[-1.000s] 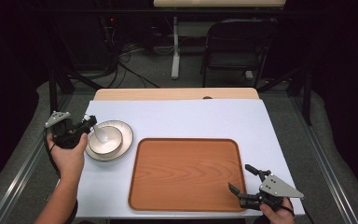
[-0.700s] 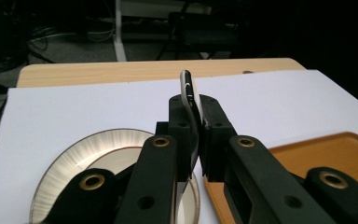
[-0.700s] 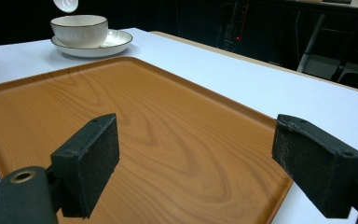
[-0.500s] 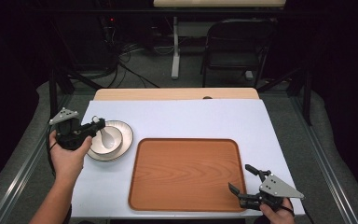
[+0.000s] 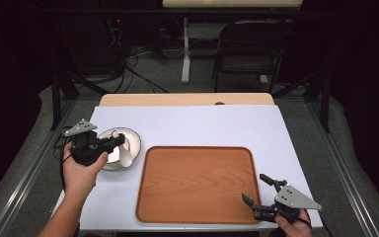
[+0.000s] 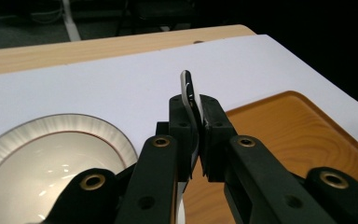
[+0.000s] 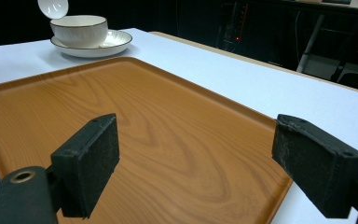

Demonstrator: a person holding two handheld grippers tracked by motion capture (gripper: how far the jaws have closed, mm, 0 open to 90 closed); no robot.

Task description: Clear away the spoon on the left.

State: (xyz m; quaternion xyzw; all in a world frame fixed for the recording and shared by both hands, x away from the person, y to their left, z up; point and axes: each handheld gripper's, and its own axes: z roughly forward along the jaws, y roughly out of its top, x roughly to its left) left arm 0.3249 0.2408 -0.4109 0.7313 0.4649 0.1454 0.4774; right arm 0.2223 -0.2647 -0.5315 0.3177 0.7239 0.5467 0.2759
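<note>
Your left hand-held gripper (image 5: 120, 142) sits at the left side of the bench (image 5: 197, 126), and its jaws are clamped together on a white spoon (image 5: 126, 159). In the left gripper view you see the spoon's handle (image 6: 187, 86) edge-on, pinched between the two pads, with its tip poking out past them. In the high view the spoon's round end hangs below the jaws, over the near right part of the bowl (image 5: 112, 152). The right gripper view shows that round end (image 7: 52, 8) raised above the rim of the bowl (image 7: 79, 30), apart from it.

The bowl stands on a white saucer (image 5: 133, 143) with a dark line round its edge, just beside the left edge of the wooden tray (image 5: 197, 182). The tray lies flat in the middle of the bench, with nothing on it.

Your right hand-held gripper (image 5: 257, 190) rests at the near right corner of the tray, well apart from the spoon. Its jaws stand wide apart with nothing between them, and in the right gripper view they frame the bare wood of the tray (image 7: 158, 140)
</note>
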